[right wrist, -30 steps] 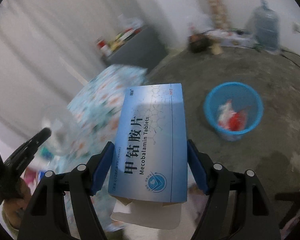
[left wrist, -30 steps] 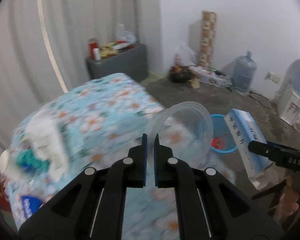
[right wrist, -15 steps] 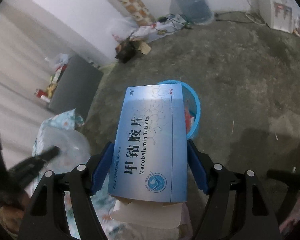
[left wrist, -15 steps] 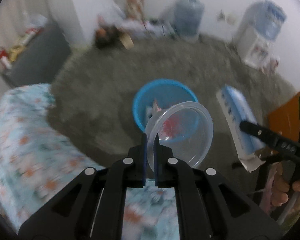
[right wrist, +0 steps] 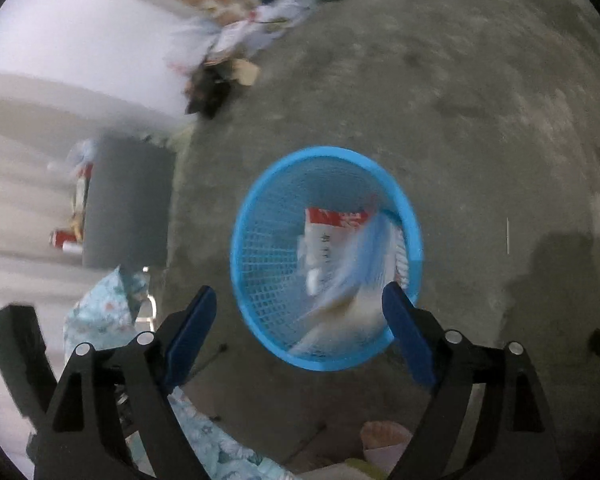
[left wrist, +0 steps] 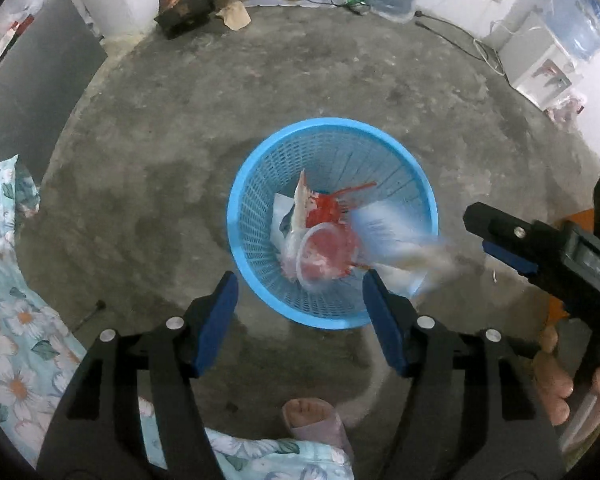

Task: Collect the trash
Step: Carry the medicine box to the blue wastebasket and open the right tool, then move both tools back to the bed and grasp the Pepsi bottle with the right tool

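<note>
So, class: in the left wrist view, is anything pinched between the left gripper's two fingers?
No: the left gripper stands open and empty, with only the blue basket seen beyond.

Basket (left wrist: 236, 216): bright blue, open mesh wall, solid blue rim. Inside it: clear lid (left wrist: 326, 254), red showing through; red-and-white wrapper (left wrist: 320, 206); blurred pale blue and white box (left wrist: 392, 236). Floor (left wrist: 180, 140): mottled grey, darker patches. Cloth (left wrist: 16, 344), near left: light blue, white flowers with orange centres, dark green leaves. Left gripper (left wrist: 300, 320): black, blue pads. Cabinet (left wrist: 24, 92), far left: dark grey.
</note>
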Demonstrator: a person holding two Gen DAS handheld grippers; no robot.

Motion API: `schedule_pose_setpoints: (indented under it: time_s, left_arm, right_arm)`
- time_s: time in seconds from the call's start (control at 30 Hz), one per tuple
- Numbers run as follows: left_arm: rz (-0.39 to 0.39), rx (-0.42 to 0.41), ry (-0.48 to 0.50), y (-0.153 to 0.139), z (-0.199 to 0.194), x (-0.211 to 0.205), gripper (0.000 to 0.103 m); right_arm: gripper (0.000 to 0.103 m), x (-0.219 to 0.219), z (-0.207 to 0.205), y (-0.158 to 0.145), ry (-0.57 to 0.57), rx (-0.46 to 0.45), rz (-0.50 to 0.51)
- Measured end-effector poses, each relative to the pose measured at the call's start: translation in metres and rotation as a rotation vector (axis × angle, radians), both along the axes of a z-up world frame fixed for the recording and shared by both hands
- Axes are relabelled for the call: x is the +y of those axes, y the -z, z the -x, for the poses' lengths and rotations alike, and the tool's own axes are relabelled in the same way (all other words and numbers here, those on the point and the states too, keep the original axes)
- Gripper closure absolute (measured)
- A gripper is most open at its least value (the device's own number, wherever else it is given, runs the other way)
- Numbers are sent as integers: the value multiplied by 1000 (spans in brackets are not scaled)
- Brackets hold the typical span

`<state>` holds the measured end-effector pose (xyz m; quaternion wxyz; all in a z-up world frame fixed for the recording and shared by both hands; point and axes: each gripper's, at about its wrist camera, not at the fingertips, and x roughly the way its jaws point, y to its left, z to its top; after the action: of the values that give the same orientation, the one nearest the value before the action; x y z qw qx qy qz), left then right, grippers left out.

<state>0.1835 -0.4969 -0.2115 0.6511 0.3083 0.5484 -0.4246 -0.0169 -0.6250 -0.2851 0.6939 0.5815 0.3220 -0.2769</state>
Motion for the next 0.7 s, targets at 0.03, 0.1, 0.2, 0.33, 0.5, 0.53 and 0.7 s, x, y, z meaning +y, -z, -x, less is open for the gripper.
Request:
schedule_pose_setpoints:
  time_s: [0.03,0.1,0.2,0.33,0.5,0.53,0.7]
  left_arm:
    - [5,9,2,-2,-2,-1,42]
    - [22,13,11,-10,-1,2,38]
    - [49,-12,29,-32,4,7,37]
    - [108,-21,26,-73,11,23,36]
    - [216,-45,-15,-143,30,70,30]
    - [236,-52,-25,-154,34,80,28]
    - [357,-138,-93,-214,56,167,24]
  right_arm:
    - [21,2,6,2,8,-13,-7]
    - [21,11,17,-1,18,-17,10]
    - [21,24,25,-11,22,-20,36]
    - [21,38,33,-32,20,-21,79]
    - [21,73,31,-85,-35,-26,186]
    - [21,79,29,-95,-48,-27,206]
    - [17,131,18,-162,-154,-32,377]
